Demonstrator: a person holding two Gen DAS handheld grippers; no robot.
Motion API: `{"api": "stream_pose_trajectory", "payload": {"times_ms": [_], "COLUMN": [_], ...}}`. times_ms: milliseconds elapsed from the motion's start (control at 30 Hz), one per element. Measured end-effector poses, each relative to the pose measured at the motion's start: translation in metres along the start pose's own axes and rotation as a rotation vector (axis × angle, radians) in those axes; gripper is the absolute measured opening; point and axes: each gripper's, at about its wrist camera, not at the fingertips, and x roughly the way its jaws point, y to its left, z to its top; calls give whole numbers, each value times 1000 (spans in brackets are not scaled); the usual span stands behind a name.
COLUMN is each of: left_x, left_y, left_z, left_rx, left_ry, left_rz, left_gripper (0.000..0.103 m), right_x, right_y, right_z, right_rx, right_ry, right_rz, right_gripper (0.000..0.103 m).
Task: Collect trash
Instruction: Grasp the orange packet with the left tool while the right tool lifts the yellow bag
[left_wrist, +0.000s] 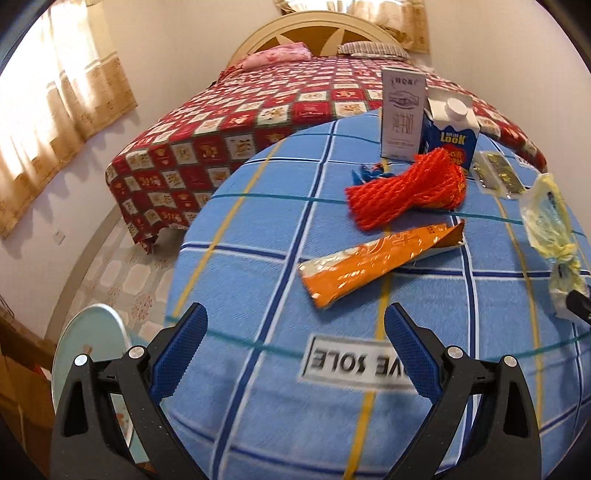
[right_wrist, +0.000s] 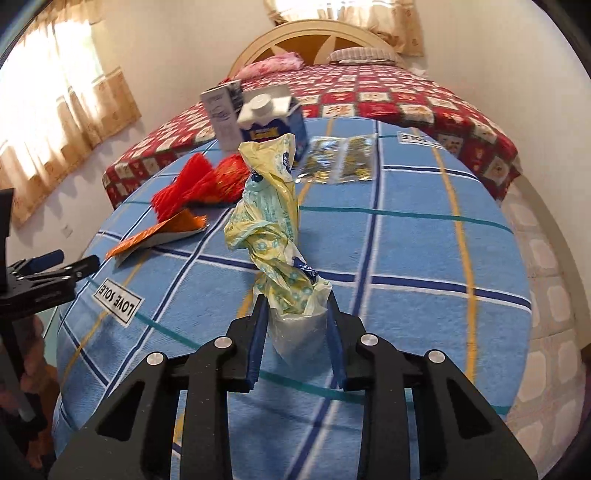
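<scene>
Blue plaid cloth (left_wrist: 258, 236) covers the near surface with a red patterned bed (left_wrist: 229, 122) far behind it; trash sits toward the far side: grey carton (left_wrist: 402, 114) upright just left of a blue milk carton (left_wrist: 452, 136), red mesh net (left_wrist: 406, 192) in front of them, orange wrapper (left_wrist: 376, 262) lying nearer, two foil packets (left_wrist: 498, 177) to the right. Right gripper (right_wrist: 295, 317) is clenched on a crumpled yellow plastic bag (right_wrist: 269, 221), lifted upright between its pads, right of the wrapper. Left gripper (left_wrist: 295, 332) is released wide with nothing in it, hovering over the cloth near the wrapper's near end.
</scene>
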Motion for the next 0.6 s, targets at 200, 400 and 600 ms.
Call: {"api": "stream_pose_trajectory", "payload": {"times_ms": [200,400,600], "left_x": [23,33,29], "left_y": [-18,-29,-28], "left_z": [11,12,2], "left_rx": [77,154,197], "left_ry": [34,61,75], "left_rz": [-30,-77,-106], "left_gripper": [92,62,10], "right_x": [-4,2,1], "right_y": [-3,1,8], "right_z": [-2,-5,-8], "right_rx": [-8,-15,-19], "right_ry": [-11,2,-2], "right_rz": [12,32,41], "right_gripper": [31,31,31]}}
